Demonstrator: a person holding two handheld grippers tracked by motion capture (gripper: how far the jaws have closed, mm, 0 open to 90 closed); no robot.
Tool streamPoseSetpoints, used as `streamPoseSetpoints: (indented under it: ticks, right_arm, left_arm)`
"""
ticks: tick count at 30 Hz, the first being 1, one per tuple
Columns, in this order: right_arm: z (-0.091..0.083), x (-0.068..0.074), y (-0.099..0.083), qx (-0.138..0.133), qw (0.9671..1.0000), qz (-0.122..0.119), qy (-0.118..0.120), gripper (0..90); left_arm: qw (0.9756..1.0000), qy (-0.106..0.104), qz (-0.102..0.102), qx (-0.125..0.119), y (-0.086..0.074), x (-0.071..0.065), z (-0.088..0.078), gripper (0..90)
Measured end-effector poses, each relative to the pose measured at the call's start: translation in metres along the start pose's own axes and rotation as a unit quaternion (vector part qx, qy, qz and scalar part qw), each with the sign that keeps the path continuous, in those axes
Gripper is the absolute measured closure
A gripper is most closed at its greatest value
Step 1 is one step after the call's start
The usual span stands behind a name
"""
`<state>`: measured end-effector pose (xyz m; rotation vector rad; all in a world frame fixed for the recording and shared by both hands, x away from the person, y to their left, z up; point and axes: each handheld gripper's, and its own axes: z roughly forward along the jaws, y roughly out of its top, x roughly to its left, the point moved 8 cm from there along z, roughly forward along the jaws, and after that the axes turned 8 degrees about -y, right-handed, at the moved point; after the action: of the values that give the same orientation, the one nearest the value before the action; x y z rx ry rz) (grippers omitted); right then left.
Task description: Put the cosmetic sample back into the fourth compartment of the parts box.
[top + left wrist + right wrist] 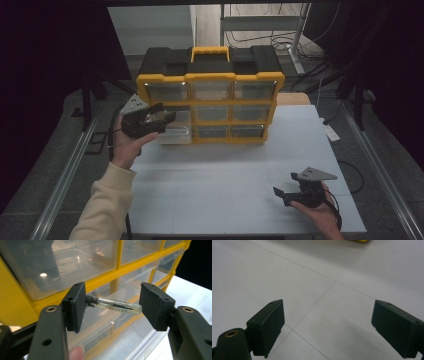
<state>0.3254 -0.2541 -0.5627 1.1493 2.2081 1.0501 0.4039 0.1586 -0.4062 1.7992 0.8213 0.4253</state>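
Observation:
A small clear glass vial (pixel 117 306) with a dark cap and printed lettering lies crosswise between the jaws of my left gripper (pixel 112 306). Its cap end presses on the left pad (pixel 75 306) and its base meets the right pad (pixel 153 305), so the gripper is shut on it end to end. In the high view the left gripper (pixel 167 117) hangs at the left side of a yellow and black drawer organiser (pixel 210 77), just above a pulled-out clear drawer (pixel 177 134). My right gripper (pixel 280 192) rests low near the table's front right, open and holding nothing (pixel 324 327).
The organiser stands at the back of the white table (pixel 225 170), with several clear drawers (pixel 212 91) pushed in. The table's edges are close on both sides. Cables (pixel 280 42) and a metal stand leg lie on the floor behind.

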Motion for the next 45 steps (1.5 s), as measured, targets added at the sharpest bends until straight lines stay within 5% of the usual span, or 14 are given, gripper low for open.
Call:
streamPoseSetpoints:
  ticks: [3, 5, 22, 29, 36, 45]
  right_arm:
    - [0.0, 0.0, 0.0, 0.0, 1.0, 0.0, 0.0, 12.0]
    - [0.0, 0.0, 0.0, 0.001, 1.0, 0.0, 0.0, 12.0]
    - [-0.001, -0.002, 0.0, -0.004, 1.0, 0.005, 0.002, 12.0]
    - [-0.001, -0.001, 0.0, -0.003, 1.0, 0.004, 0.003, 12.0]
    - [0.0, 0.0, 0.003, -0.004, 1.0, 0.001, 0.0, 12.0]
    - [0.001, 0.0, 0.005, -0.006, 1.0, 0.0, 0.001, 12.0]
  left_arm:
    - [1.0, 0.001, 0.0, -0.006, 0.002, -0.003, -0.002, 23.1]
    - [1.0, -0.006, -0.001, -0.007, 0.002, -0.005, -0.003, 21.0]
    - [0.9968, -0.08, 0.003, -0.006, -0.009, -0.036, -0.011, 20.5]
    - [0.9958, -0.091, 0.001, -0.004, -0.016, -0.05, -0.019, 20.6]
    - [0.9948, -0.102, -0.005, 0.007, -0.035, -0.068, -0.03, 20.7]
    - [0.9956, -0.088, -0.011, 0.027, -0.07, -0.078, -0.034, 21.2]
